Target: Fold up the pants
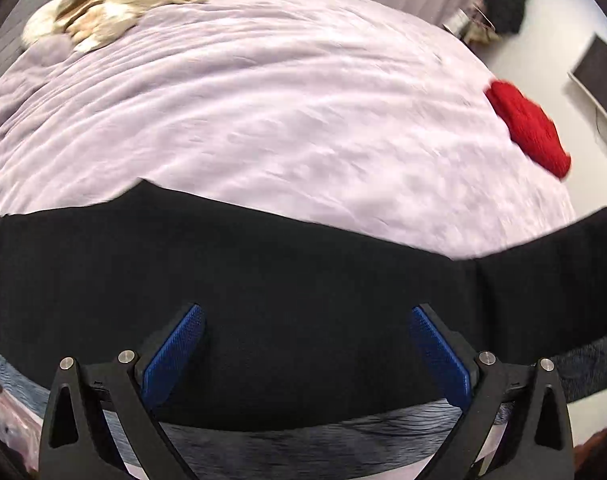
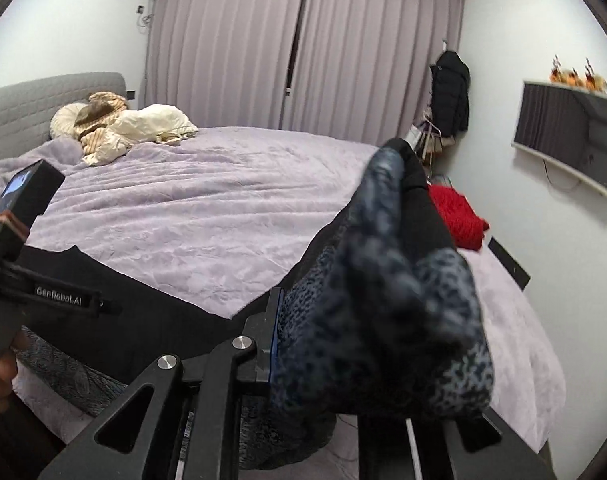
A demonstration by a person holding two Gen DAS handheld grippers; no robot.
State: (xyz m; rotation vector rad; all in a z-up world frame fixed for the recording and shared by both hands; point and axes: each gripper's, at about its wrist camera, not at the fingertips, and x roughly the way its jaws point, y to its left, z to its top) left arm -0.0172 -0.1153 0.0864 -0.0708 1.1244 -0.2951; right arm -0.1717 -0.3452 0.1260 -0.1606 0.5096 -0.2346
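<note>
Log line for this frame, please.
left gripper: open over black pants | right gripper: shut on pants, lifted | lilac bedspread

Both views show even, soft indoor light with no glare and only faint shadows. Fisheye distortion bows the bed (image 1: 263, 100) and the curtain (image 2: 303, 48), and dark vignetting cuts every corner. Motion blur smears the red cloth (image 1: 527, 128) in the left view. In the right view, the pants (image 2: 383, 300) are near the lens and out of focus.
</note>
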